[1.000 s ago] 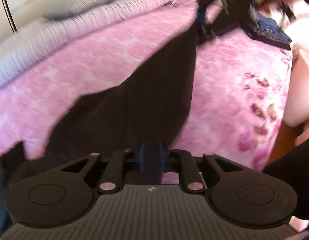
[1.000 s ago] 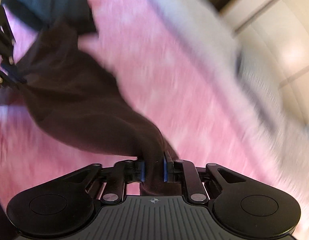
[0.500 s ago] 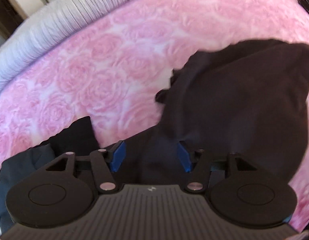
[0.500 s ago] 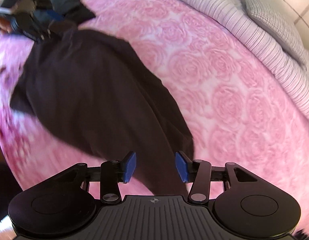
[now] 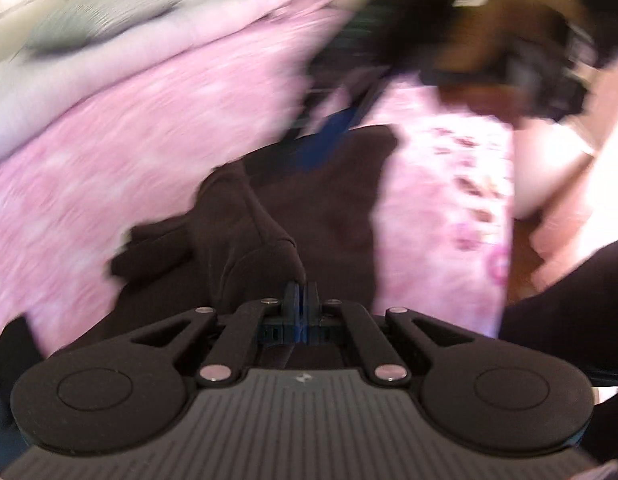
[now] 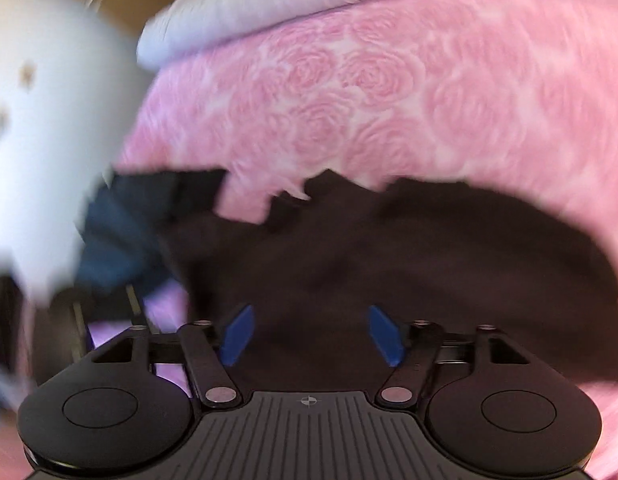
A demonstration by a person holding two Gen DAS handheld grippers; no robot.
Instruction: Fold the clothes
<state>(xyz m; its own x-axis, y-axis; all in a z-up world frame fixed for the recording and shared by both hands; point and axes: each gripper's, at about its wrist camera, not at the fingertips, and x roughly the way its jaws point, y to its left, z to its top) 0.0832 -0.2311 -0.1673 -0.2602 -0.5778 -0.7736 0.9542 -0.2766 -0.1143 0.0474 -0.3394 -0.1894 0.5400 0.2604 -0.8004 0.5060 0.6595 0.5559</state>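
We are partway through a fold, re-gripping the dark garment [image 5: 317,216] that lies on the pink rose-patterned bed [image 5: 157,120]. On the left, our left tongs [image 5: 300,292] are clenched, and a raised ridge of the dark cloth runs right down to their tips, so we judge they have pinched a fold of it, though the blur keeps us from seeing the cloth between the pads. Far beyond them the other tool and the hand carrying it [image 5: 505,52] sweep across as a smear. On the right, our right tongs [image 6: 311,334] are opening wide, their blue pads [image 6: 237,334] standing apart above the garment [image 6: 389,272] with nothing pressed between them; a blue-grey pile of other clothes [image 6: 113,240] sits at the far left edge of the bed. The next move, we think, calls for the right tongs to settle on an edge and close, so both ends can be carried over together. Half a second back both tongs stood half open over the cloth; a second back both were gripping it, stretched between them.
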